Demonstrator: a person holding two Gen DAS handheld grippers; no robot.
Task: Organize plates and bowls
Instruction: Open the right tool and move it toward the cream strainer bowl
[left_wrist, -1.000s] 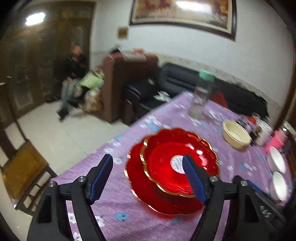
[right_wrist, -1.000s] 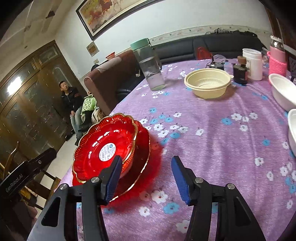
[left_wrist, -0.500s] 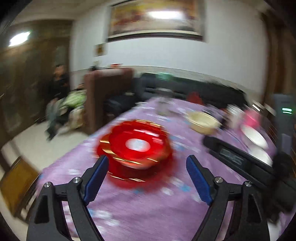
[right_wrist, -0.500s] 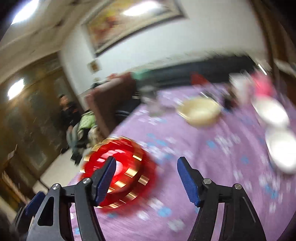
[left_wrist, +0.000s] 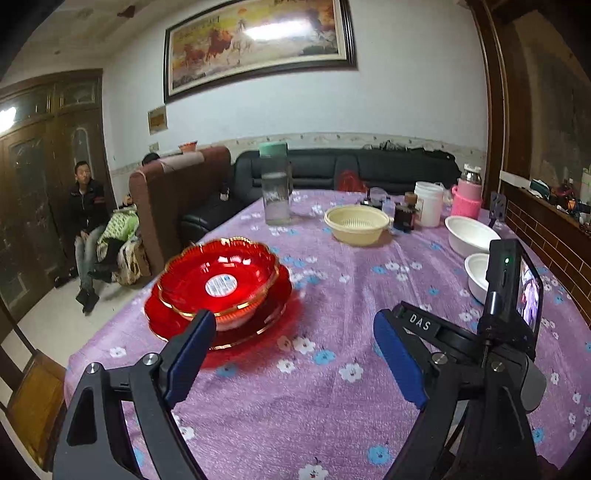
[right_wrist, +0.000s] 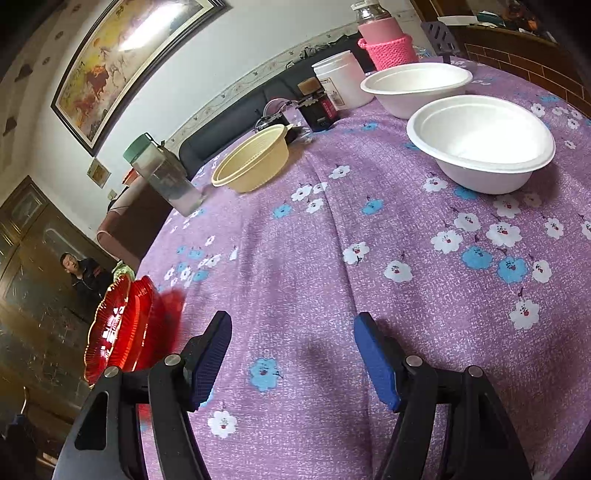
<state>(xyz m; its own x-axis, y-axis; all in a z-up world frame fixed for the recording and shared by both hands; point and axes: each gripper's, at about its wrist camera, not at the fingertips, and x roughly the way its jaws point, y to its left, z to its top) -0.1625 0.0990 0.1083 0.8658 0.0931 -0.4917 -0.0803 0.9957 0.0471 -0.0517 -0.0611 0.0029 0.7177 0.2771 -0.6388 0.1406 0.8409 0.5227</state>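
Purple cloth with little flowers covers the surface (right_wrist: 303, 258), and that cloth is all that lies between your right gripper (right_wrist: 291, 354) jaws. They are spread wide and hold nothing. They have just been opening, so they look ready for a grab.

The near white bowl (right_wrist: 480, 142) is your landmark. It sits ahead of the right gripper and off to the right. The far white bowl (right_wrist: 415, 86) stands just behind it, almost touching. I think the next step is to put one white bowl inside the other. Come at the near white bowl from the side. Put one pad inside the rim and one outside. Pinch gently, because it looks thin and light and could bend or slip. Lift it straight up, then set it down flat into the far one.

Your left gripper (left_wrist: 295, 363) is spread wide too and holds nothing. Its jaws have also just been opening. Far to the left of the near white bowl, the red bowl (left_wrist: 218, 278) already sits in the red plate (left_wrist: 266, 317), so leave that pile alone.

Behind the near white bowl and to the left stands the yellow basket bowl (right_wrist: 251, 162), with the water bottle (right_wrist: 162, 173) further left. A white tub (right_wrist: 341, 79) and a pink bottle (right_wrist: 386, 42) stand behind the far white bowl. Keep your arm low and slow so you don't knock them.
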